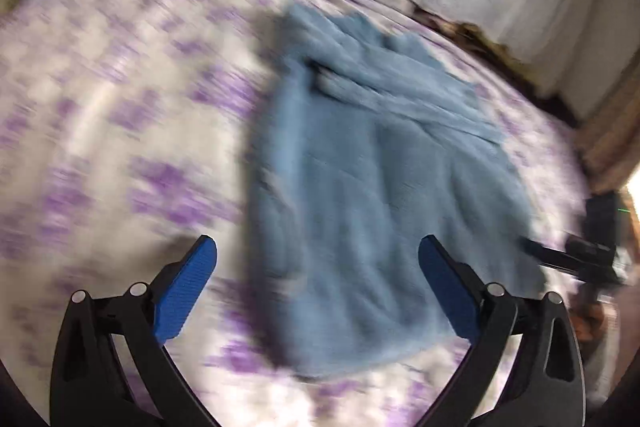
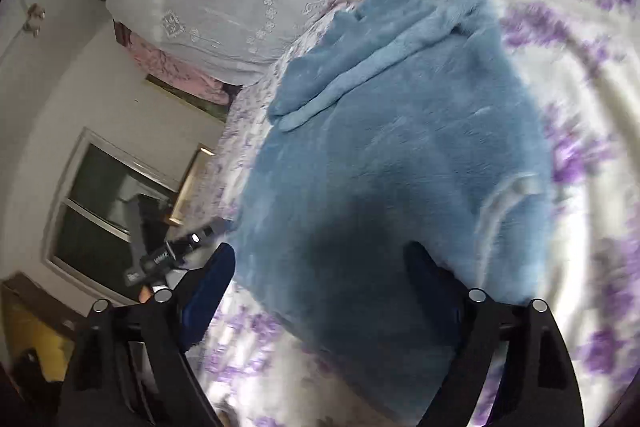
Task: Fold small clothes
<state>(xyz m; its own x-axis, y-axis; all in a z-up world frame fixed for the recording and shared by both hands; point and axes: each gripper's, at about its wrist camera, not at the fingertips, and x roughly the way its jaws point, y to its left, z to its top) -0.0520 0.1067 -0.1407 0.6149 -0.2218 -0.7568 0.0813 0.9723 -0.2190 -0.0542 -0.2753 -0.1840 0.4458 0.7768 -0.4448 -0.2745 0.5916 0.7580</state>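
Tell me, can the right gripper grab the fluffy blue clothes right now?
Probably yes. The right gripper has its jaws open right over the near edge of the blue garment on the bedspread, and nothing is in between.

Left gripper (image 1: 318,259) and right gripper (image 2: 320,267) — jaws spread wide, gripping nothing.

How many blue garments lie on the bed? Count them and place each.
1. The blue fleece garment lies spread on the purple-flowered bedspread, before the open left gripper and open right gripper. Others may lie out of view.
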